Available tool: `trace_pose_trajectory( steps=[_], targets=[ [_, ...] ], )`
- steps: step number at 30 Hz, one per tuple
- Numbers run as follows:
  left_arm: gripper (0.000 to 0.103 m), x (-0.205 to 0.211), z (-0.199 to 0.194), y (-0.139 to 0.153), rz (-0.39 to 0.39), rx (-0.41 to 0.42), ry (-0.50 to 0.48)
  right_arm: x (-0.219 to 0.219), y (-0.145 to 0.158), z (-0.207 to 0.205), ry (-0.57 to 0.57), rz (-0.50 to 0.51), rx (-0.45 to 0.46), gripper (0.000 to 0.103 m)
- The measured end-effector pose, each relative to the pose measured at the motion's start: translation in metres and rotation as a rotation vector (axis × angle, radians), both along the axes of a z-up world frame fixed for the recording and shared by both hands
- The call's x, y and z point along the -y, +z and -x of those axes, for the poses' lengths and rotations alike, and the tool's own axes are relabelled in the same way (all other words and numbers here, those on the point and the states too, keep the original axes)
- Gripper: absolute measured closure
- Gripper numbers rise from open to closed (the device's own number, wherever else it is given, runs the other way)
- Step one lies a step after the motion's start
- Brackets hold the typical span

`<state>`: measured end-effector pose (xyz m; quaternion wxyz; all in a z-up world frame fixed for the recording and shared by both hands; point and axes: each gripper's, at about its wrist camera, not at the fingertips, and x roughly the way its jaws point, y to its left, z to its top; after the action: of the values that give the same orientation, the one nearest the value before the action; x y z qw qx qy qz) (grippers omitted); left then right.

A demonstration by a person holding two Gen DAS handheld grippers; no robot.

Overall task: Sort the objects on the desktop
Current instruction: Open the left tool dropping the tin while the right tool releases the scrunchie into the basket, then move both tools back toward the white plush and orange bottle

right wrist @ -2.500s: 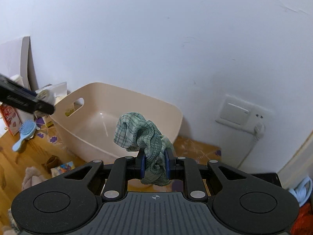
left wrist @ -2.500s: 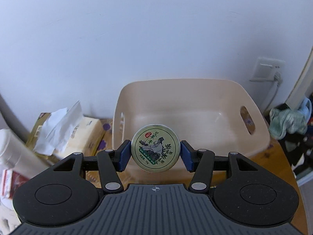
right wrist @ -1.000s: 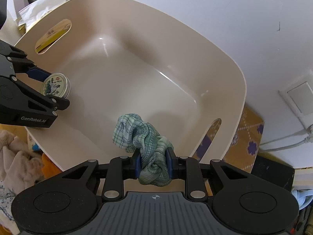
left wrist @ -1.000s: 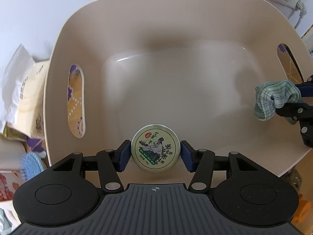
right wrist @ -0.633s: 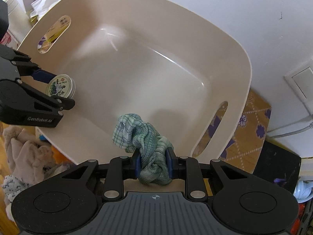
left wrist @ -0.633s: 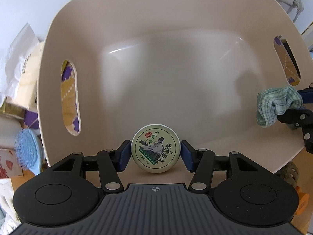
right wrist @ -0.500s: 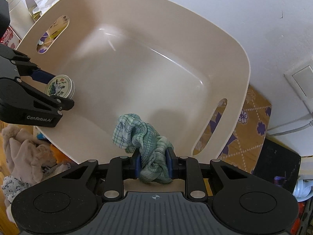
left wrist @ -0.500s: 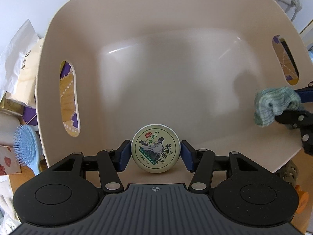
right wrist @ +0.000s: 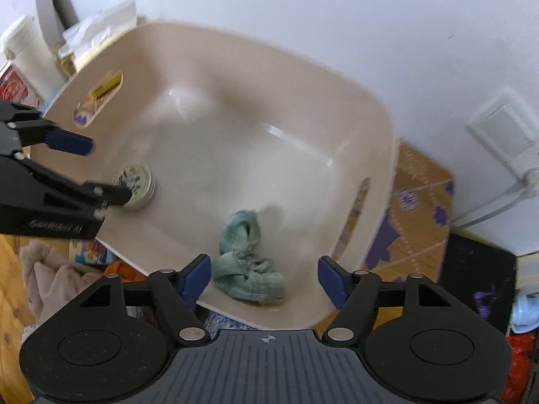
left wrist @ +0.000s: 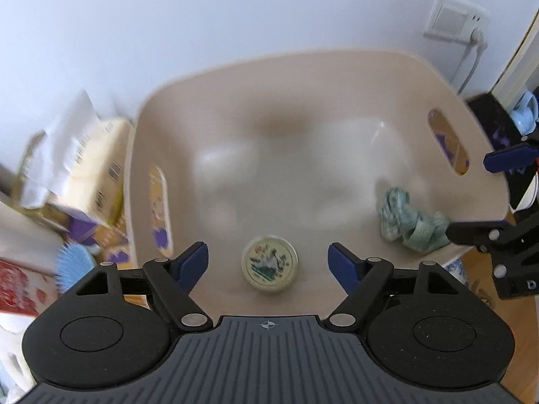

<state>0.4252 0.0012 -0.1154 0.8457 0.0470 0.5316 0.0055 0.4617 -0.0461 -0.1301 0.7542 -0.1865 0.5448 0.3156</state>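
White wall, beige bin (left wrist: 397,67) below.
Your left gripper (left wrist: 268,262) and right gripper (right wrist: 265,277): fingers spread; tin (left wrist: 269,263), green cloth (right wrist: 244,262) inside.

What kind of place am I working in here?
Probably a lived-in room at home: a beige storage bin against a white wall with a wall socket, beside a tissue pack and a blue hairbrush.

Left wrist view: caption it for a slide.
Left gripper open above the round tin lying in the beige bin, green cloth alongside.
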Motion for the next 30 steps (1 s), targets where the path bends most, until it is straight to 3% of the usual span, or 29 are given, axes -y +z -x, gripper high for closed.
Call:
trace_pose_trajectory(
  steps=[4, 7, 12, 15, 19, 30],
  targets=[
    [0.024, -0.002, 0.001, 0.023, -0.002, 0.037, 0.002, 0.001, 0.024, 0.006, 0.006, -0.02, 0.044, 0.012],
    [0.024, -0.012, -0.004, 0.054, 0.005, 0.061, 0.002, 0.008, 0.04, 0.018, 0.011, -0.039, 0.067, 0.012],
    [0.023, -0.008, 0.019, 0.061, 0.003, 0.102, -0.012, 0.028, 0.062, 0.042, 0.006, -0.077, 0.111, 0.011],
    [0.023, -0.007, 0.035, 0.065, 0.015, 0.118, -0.007, 0.037, 0.074, 0.057, -0.001, -0.097, 0.144, 0.0],
    [0.023, -0.007, 0.056, 0.064, 0.042, 0.109, 0.014, 0.051, 0.084, 0.075, -0.005, -0.124, 0.171, 0.0],
    [0.022, 0.008, 0.127, 0.048, 0.073, 0.094, 0.057, 0.09, 0.075, 0.132, 0.047, -0.168, 0.249, 0.0]
  ],
)
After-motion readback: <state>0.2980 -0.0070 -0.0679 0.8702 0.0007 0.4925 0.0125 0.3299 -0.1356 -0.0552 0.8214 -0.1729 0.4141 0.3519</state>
